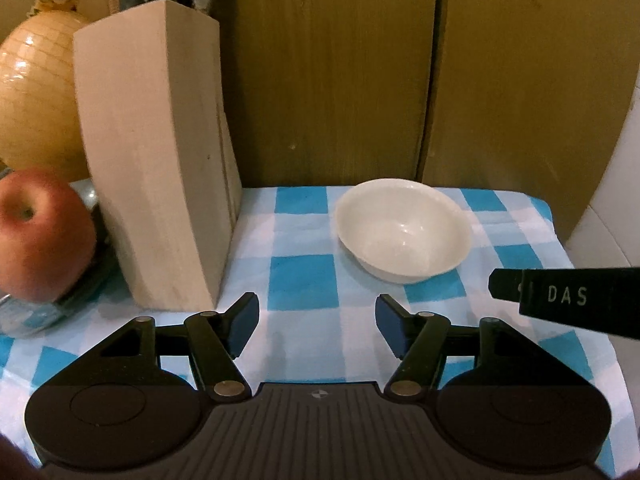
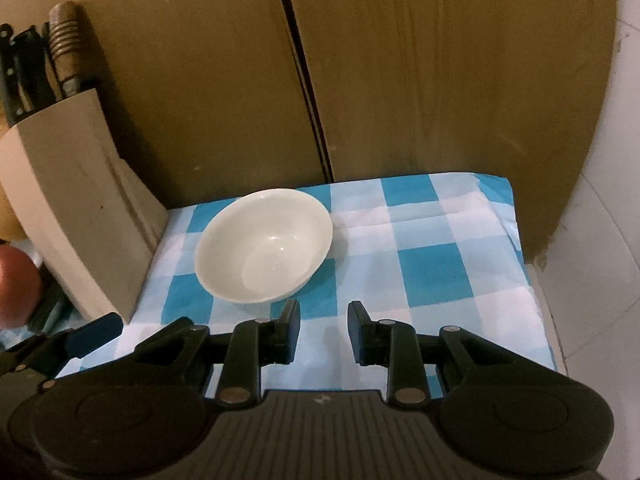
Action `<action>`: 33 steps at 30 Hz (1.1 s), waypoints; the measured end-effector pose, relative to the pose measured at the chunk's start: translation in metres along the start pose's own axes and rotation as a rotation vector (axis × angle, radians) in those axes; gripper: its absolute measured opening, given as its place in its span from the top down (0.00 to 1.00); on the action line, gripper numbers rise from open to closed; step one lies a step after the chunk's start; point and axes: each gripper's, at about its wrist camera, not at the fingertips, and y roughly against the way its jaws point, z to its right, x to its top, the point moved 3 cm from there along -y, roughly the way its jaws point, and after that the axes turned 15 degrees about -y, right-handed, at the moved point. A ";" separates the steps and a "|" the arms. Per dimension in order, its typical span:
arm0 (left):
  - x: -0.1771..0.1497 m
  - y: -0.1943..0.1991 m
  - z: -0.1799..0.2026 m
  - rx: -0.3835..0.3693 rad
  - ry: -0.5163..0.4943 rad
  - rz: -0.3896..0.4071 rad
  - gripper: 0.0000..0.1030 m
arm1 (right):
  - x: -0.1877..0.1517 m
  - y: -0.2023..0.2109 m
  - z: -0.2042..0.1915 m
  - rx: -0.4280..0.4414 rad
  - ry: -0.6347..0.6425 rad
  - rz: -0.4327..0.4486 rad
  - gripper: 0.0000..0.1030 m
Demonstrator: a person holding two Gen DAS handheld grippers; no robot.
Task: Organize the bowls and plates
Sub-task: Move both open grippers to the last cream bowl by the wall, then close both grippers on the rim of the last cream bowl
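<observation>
The left hand-held gripper [image 1: 317, 326] hovers over the checked blue-and-white cloth [image 1: 302, 280] on the surface, its jaws spread wide with nothing between them. Ahead of it and slightly to its right sits an empty white bowl [image 1: 402, 230], upright. A wooden knife block [image 1: 160, 160] stands ahead to its left, with an apple [image 1: 42, 234] beyond. The right hand-held gripper [image 2: 323, 330] has a narrow gap, also empty; the bowl lies just ahead to its left.

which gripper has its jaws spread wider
The left gripper: its blue pads stand far apart over the checked cloth. The right gripper shows only a narrow gap. Neither holds anything; the bowl sits beyond both.
</observation>
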 end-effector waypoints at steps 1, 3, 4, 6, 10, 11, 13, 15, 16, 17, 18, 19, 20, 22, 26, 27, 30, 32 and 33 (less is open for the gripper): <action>0.002 -0.003 0.000 -0.004 0.006 0.000 0.31 | 0.002 -0.003 -0.001 0.001 -0.002 -0.001 0.78; 0.006 -0.008 -0.001 -0.015 0.022 0.003 0.31 | 0.005 -0.007 -0.002 0.010 -0.007 -0.004 0.78; 0.009 -0.010 -0.001 -0.024 0.031 0.007 0.31 | 0.007 -0.009 -0.003 0.008 -0.009 -0.001 0.78; 0.013 -0.013 -0.002 -0.035 0.044 0.018 0.31 | 0.012 -0.014 -0.004 0.006 -0.012 0.004 0.78; 0.022 -0.023 -0.007 -0.059 0.089 0.032 0.30 | 0.019 -0.027 -0.002 0.019 -0.033 -0.006 0.78; 0.024 -0.025 -0.008 -0.065 0.098 0.031 0.30 | 0.021 -0.030 -0.002 0.019 -0.035 -0.009 0.78; 0.026 -0.032 -0.009 -0.072 0.109 0.032 0.30 | 0.024 -0.037 -0.001 0.025 -0.047 -0.015 0.78; 0.026 -0.042 -0.010 -0.075 0.119 0.024 0.30 | 0.027 -0.044 0.002 0.040 -0.079 -0.024 0.78; 0.025 -0.046 -0.010 -0.079 0.127 0.017 0.30 | 0.029 -0.047 0.003 0.051 -0.097 -0.031 0.78; 0.023 -0.051 -0.012 -0.088 0.140 0.010 0.30 | 0.031 -0.049 0.002 0.067 -0.111 -0.035 0.78; 0.023 -0.055 -0.014 -0.100 0.155 0.003 0.30 | 0.033 -0.052 0.001 0.078 -0.119 -0.035 0.78; 0.023 -0.059 -0.015 -0.114 0.173 -0.002 0.30 | 0.034 -0.054 0.000 0.079 -0.119 -0.031 0.78; 0.023 -0.062 -0.017 -0.129 0.193 -0.004 0.31 | 0.035 -0.057 -0.002 0.079 -0.115 -0.031 0.78; 0.024 -0.067 -0.020 -0.138 0.211 -0.008 0.33 | 0.036 -0.065 -0.003 0.088 -0.120 -0.044 0.78; 0.022 -0.079 -0.020 -0.138 0.204 -0.031 0.43 | 0.030 -0.083 -0.001 0.088 -0.135 -0.099 0.78; 0.021 -0.082 -0.019 -0.147 0.204 -0.038 0.45 | 0.029 -0.086 -0.002 0.082 -0.123 -0.104 0.80; 0.021 -0.085 -0.014 -0.147 0.178 -0.043 0.55 | 0.028 -0.083 -0.005 0.093 -0.102 -0.107 0.89; 0.022 -0.084 -0.010 -0.153 0.155 -0.042 0.70 | 0.029 -0.078 -0.007 0.104 -0.102 -0.111 0.90; 0.022 -0.085 -0.009 -0.166 0.155 -0.045 0.72 | 0.029 -0.076 -0.007 0.102 -0.097 -0.108 0.90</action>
